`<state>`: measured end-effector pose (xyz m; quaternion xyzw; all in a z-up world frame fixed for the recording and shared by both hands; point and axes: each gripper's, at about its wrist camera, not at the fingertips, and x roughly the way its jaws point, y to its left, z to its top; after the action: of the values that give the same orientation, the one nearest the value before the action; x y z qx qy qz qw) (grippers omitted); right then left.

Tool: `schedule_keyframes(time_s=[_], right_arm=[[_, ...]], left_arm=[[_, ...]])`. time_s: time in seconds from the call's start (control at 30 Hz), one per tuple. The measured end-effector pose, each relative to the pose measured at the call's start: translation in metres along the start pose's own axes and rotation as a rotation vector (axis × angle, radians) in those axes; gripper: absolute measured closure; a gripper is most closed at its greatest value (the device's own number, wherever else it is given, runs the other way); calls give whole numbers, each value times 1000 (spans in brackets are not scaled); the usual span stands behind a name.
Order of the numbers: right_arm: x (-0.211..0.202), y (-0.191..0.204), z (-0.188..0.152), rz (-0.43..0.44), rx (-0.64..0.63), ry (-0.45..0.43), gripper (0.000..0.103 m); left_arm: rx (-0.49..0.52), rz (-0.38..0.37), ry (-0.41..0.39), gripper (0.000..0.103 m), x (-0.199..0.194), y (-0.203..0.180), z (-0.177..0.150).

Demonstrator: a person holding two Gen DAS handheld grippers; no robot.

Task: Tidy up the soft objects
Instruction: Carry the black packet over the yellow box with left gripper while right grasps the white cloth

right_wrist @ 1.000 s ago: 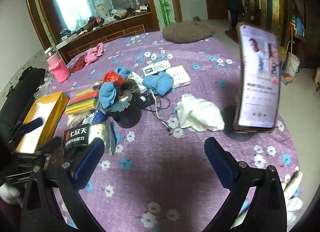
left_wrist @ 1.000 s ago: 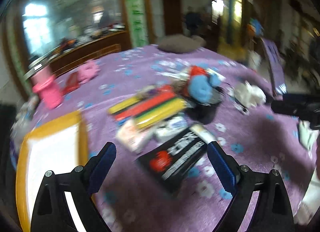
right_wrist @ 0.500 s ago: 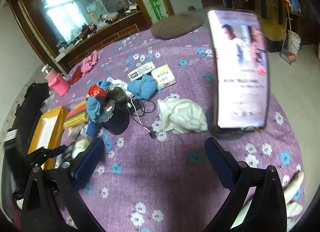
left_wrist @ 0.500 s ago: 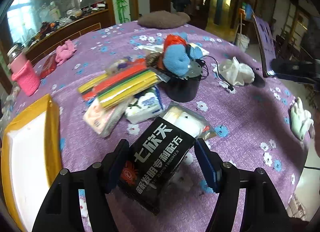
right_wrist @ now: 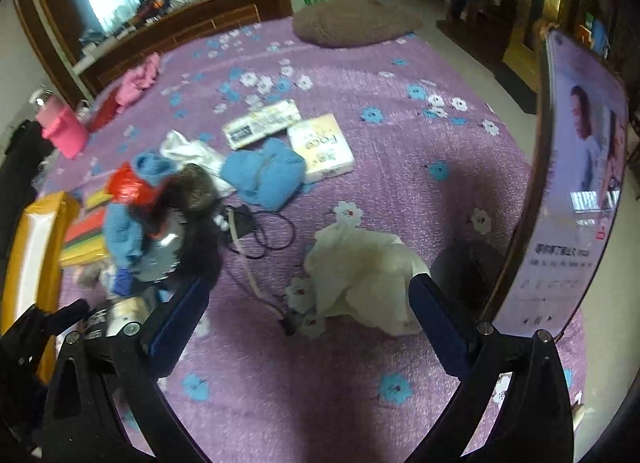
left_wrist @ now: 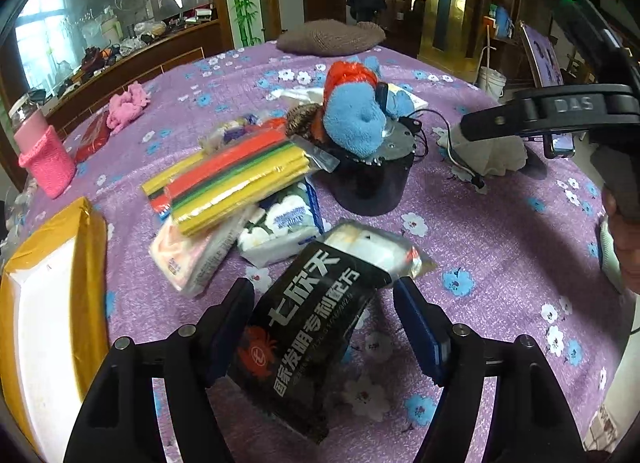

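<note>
Barely begun: our left tongs [left_wrist: 322, 317] bracket the black packet [left_wrist: 308, 337] beside the empty yellow tray [left_wrist: 48, 303], right tongs [right_wrist: 310, 317] gape over the white cloth [right_wrist: 360, 275]; the remaining soft goods lie scattered on the worktop [left_wrist: 500, 255].

A purple flowered bedspread [right_wrist: 400, 191] is carrying a brown cushion [right_wrist: 354, 21], pink cloth [right_wrist: 140, 77], blue knit [right_wrist: 262, 175], white cloth [right_wrist: 364, 263], two boxes [right_wrist: 320, 147], a black pot [left_wrist: 370, 183], packets [left_wrist: 236, 179] and a yellow tray [left_wrist: 52, 303].
</note>
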<state>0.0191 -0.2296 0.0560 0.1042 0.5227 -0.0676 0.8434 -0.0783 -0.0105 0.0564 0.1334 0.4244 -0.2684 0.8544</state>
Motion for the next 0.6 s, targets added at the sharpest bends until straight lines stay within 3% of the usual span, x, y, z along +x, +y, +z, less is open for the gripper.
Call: schedule_keyframes(time_s=[0.03,0.1,0.2,0.27,0.37,0.43,0.47,0.6], right_arm=[[4,1,0,-13,-4,9,3],[11,2,0,-45,-11,27,5],[20,5,0,-72,-16,62,16],[27,5,-1,-75,-12,87,47],[31,4,-3,-104,-9,100,77],[24,6,-6,-72,-7,90,92],[19,7,-7,-67,-5,83,96],[-15,11,-16,-29,-10,11,97]], left_arm=[[-8,-15,3,42,1,1,0],[-19,-21,3,71,0,3,-2],[-67,-60,5,70,-4,13,-4],[-88,-67,-5,71,-8,17,-8],[-120,-81,-27,71,-19,21,-15],[-139,-96,-42,71,-29,23,-18],[-147,-102,-58,71,-37,24,-21],[-184,-112,-108,70,-68,38,-32]])
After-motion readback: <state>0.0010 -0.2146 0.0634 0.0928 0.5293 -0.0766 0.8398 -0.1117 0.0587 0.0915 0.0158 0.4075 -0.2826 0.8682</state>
